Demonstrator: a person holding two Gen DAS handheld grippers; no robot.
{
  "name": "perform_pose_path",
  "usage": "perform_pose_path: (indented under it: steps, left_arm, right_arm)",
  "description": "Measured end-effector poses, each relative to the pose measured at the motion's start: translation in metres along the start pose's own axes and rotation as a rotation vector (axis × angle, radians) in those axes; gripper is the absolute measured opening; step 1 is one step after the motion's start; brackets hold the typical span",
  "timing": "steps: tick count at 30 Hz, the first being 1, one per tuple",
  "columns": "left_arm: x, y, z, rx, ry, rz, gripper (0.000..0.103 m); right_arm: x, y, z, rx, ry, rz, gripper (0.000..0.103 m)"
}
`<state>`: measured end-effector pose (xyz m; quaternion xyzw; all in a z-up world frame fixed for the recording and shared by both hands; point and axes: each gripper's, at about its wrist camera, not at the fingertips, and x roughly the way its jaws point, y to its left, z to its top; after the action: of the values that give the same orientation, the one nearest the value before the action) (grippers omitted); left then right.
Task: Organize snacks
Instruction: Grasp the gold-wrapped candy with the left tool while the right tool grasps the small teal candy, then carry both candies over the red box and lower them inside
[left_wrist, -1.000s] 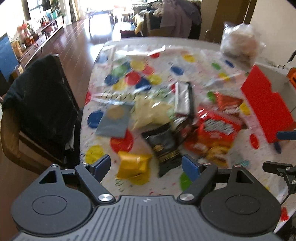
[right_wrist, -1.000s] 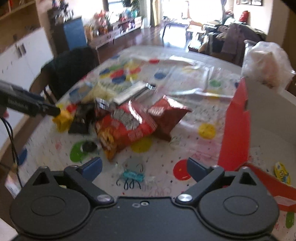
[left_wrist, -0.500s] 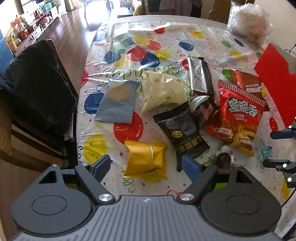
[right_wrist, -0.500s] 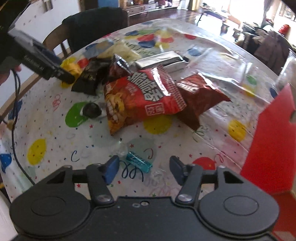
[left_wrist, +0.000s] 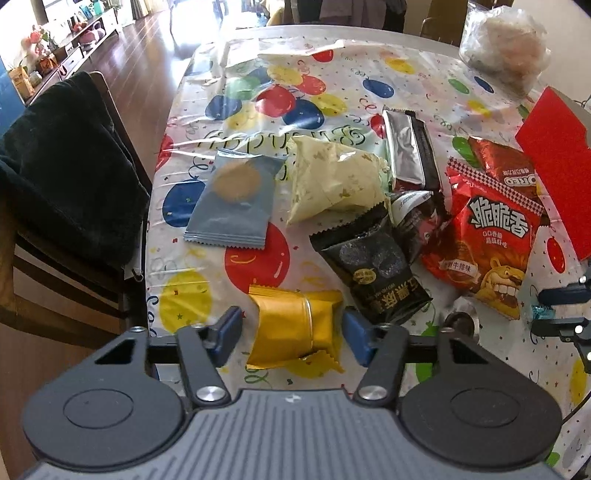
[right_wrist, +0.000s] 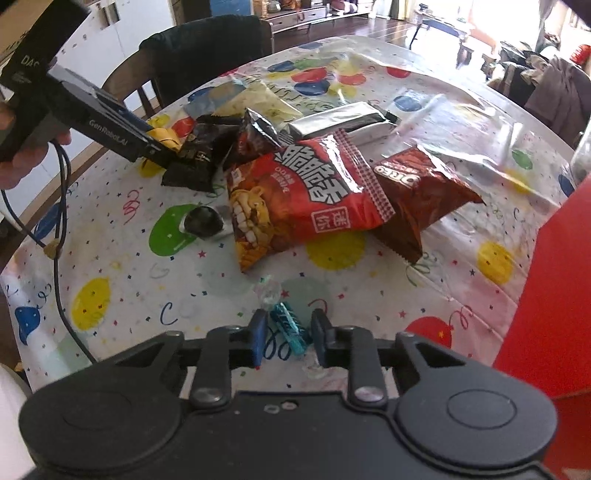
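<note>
Two claws close at once over the snack-strewn table (left_wrist: 369, 92): the left claw (left_wrist: 291, 334) narrows around a gold packet (left_wrist: 295, 328), pads not yet touching, while the right claw (right_wrist: 286, 338) brackets a small teal candy (right_wrist: 290, 326); squeezing gently and lifting straight should keep both wrappers from slipping

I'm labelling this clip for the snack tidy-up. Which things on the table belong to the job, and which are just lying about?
Part of the job:
gold snack packet, between the left claw's jaws
small teal candy, between the right claw's jaws
red chip bag
Oreo packet
black snack packet
red box

Just lying about:
balloon tablecloth
dark garment on the chair
</note>
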<state>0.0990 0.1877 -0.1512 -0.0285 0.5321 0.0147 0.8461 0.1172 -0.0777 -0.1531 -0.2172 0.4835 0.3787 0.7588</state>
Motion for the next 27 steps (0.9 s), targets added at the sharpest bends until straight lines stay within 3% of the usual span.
perform_pose_path:
  steps: [2,5,7,15,27]
  left_arm:
    - [-0.001,0.0,0.0,-0.007,-0.001,0.002,0.044]
    - [-0.004,0.0,-0.003,-0.028,-0.007,0.008,0.04]
    - [-0.005,0.001,-0.005,-0.043,-0.009,0.01,0.04]
    - [-0.018,0.0,-0.01,-0.117,-0.019,0.005,0.04]
    - [-0.068,-0.032,-0.005,-0.122,-0.076,-0.022,0.04]
  right_arm:
    - [-0.001,0.0,-0.002,0.029,-0.008,-0.004,0.022]
    - [-0.003,-0.001,-0.005,0.069,-0.022,-0.017,0.017]
    - [-0.003,-0.001,-0.007,0.094,-0.026,-0.028,0.012]
    - [-0.013,-0.005,-0.014,0.198,-0.057,-0.055,0.012]
    - [-0.064,-0.024,-0.026,0.304,-0.166,-0.068,0.012]
